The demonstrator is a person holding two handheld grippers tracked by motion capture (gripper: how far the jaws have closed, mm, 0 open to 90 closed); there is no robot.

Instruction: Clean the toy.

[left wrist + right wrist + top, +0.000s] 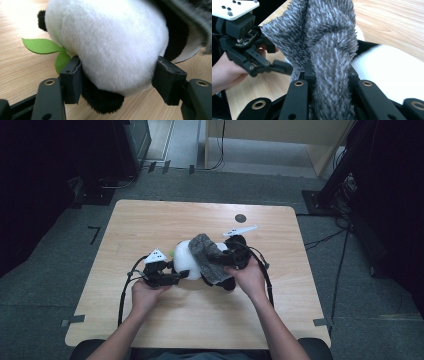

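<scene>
A black-and-white panda plush (186, 262) lies in the middle of the wooden table (150, 220), with a green felt leaf (40, 46) at its side. A grey fuzzy cloth (206, 255) is draped over it. My left gripper (181, 275) comes in from the left, and in the left gripper view its pads (72, 80) press into both sides of the plush's white body (112, 45). My right gripper (222, 260) is shut on a bunched fold of the grey cloth (329, 50) above the plush. The left gripper (249, 57) is also seen in the right gripper view.
A small black round disc (240, 218) sits near the table's far edge. Black equipment stands (345, 170) and cables (340, 265) are on the grey carpet around the table. Bare wood lies to the left, right and front of the plush.
</scene>
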